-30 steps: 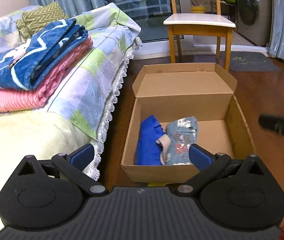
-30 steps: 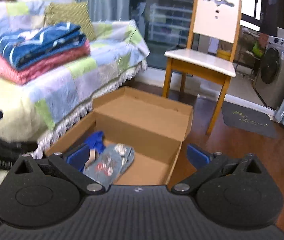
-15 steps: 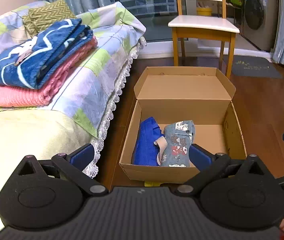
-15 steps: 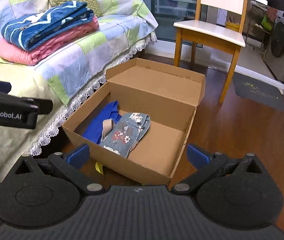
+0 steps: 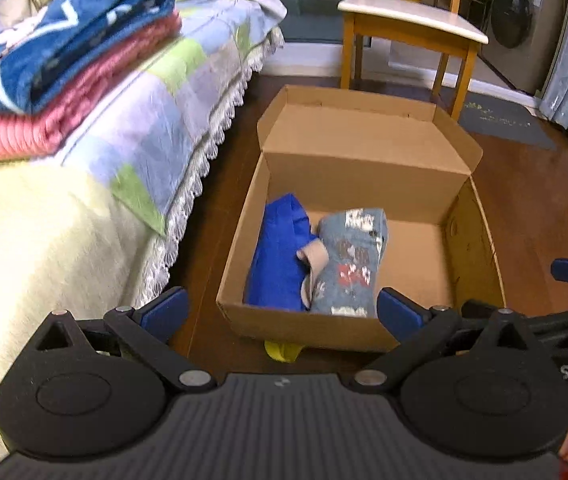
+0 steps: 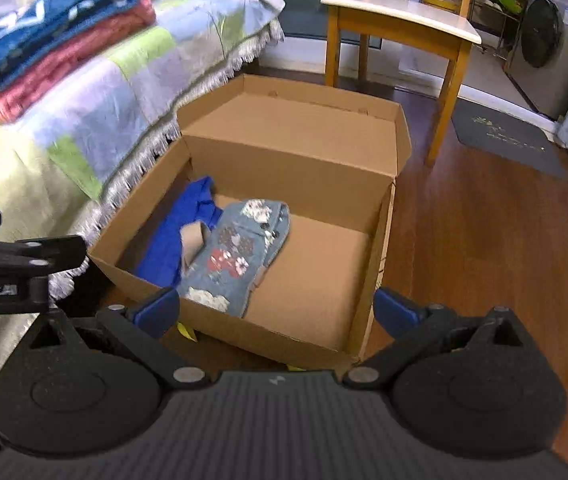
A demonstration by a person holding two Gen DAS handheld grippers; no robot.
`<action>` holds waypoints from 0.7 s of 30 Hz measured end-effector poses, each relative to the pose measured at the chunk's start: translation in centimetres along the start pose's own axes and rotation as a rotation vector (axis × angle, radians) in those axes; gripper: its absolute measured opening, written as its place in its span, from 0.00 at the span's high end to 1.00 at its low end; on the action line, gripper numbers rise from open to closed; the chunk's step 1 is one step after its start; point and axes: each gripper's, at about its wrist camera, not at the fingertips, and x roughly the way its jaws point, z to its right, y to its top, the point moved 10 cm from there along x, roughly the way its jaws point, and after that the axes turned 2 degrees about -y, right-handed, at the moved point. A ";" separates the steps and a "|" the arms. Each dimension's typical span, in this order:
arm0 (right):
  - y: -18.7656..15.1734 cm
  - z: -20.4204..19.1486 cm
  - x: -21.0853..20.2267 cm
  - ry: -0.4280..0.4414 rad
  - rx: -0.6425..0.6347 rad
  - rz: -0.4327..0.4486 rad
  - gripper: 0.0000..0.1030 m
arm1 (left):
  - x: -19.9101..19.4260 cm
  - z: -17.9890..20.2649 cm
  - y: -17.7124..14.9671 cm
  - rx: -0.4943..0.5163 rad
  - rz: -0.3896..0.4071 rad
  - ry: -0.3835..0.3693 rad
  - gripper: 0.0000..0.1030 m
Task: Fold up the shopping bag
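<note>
Both views look down at an open cardboard box on the wooden floor, its lid flap standing up at the 12 o'clock side.

Inside the box, against the 9 o'clock wall, lies a crumpled blue shopping bag. Just beside it toward 3 o'clock, touching it, lies a folded denim bag with a floral print, and a tan strap curls between the 2. The 3 o'clock half of the box floor is bare cardboard. A bit of yellow material pokes out from under the box's near edge at 6 o'clock.

The left gripper hovers above the near edge of the box with its jaws spread wide, 1 blue fingertip outside the 9 o'clock wall and the other over the box's near right part, holding nothing. The right gripper is likewise wide apart and holds nothing, poised over the near wall of the box. In the right wrist view the left gripper shows at 9 o'clock; in the left wrist view the right gripper shows at 3 o'clock.

At 9 o'clock stands a bed under a patchwork cover, carrying a folded blue blanket stacked on a folded pink blanket. At 12 o'clock beyond the box stands a wooden chair; a washing machine sits at 1 o'clock.
</note>
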 end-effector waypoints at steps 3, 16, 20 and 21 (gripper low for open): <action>-0.6 -0.1 1.0 -0.018 0.003 -0.033 0.01 | 0.6 -0.5 -0.5 -0.016 -0.015 -0.005 0.02; -1.6 -0.4 3.9 -0.066 0.007 -0.113 0.01 | 2.6 -1.6 -1.4 -0.067 -0.058 -0.020 0.02; -1.6 0.1 4.2 -0.075 0.020 -0.123 0.01 | 2.9 -1.6 -1.6 -0.066 -0.069 -0.021 0.02; -1.6 0.2 4.3 -0.077 0.023 -0.124 0.01 | 3.0 -1.6 -1.6 -0.065 -0.072 -0.019 0.02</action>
